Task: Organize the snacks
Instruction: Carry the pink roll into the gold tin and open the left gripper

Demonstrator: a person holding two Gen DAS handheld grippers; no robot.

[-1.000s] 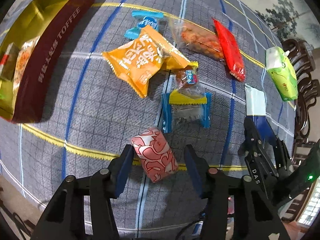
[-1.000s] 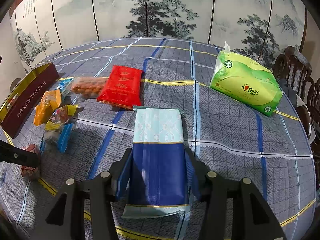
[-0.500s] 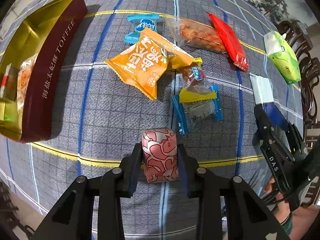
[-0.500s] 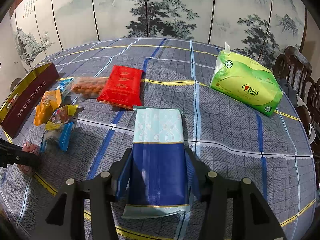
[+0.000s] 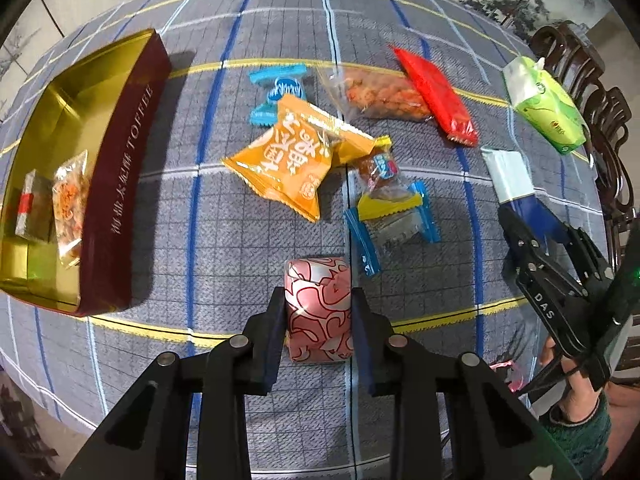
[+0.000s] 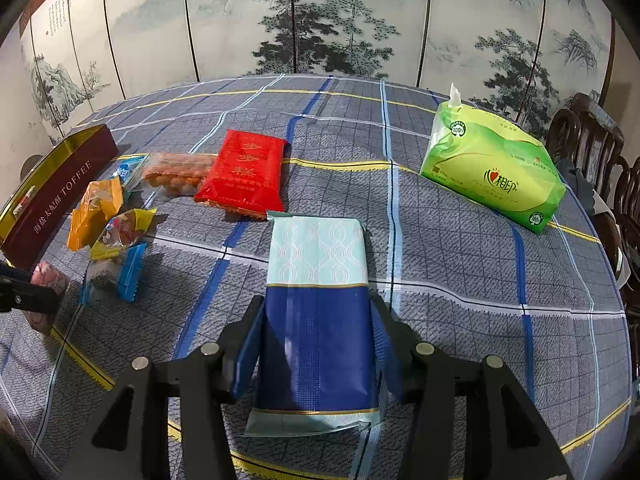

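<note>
- The left gripper (image 5: 318, 316) has just been closing and now clamps the pink-patterned snack (image 5: 318, 314) at lower centre of its view, the pads pressing both sides.
- The right gripper (image 6: 318, 344) straddles the blue-and-pale packet (image 6: 318, 312); whether its pads press, I cannot tell.
- Progress looks early — the toffee box (image 5: 124, 184) at left holds only a couple of items, while the orange packet (image 5: 288, 160), red packet (image 5: 436, 96) and several small sweets lie loose on the tablecloth (image 5: 200, 248).
- Only the left view looks into the box; only the right view shows the green tissue pack (image 6: 492, 172) whole.
</note>
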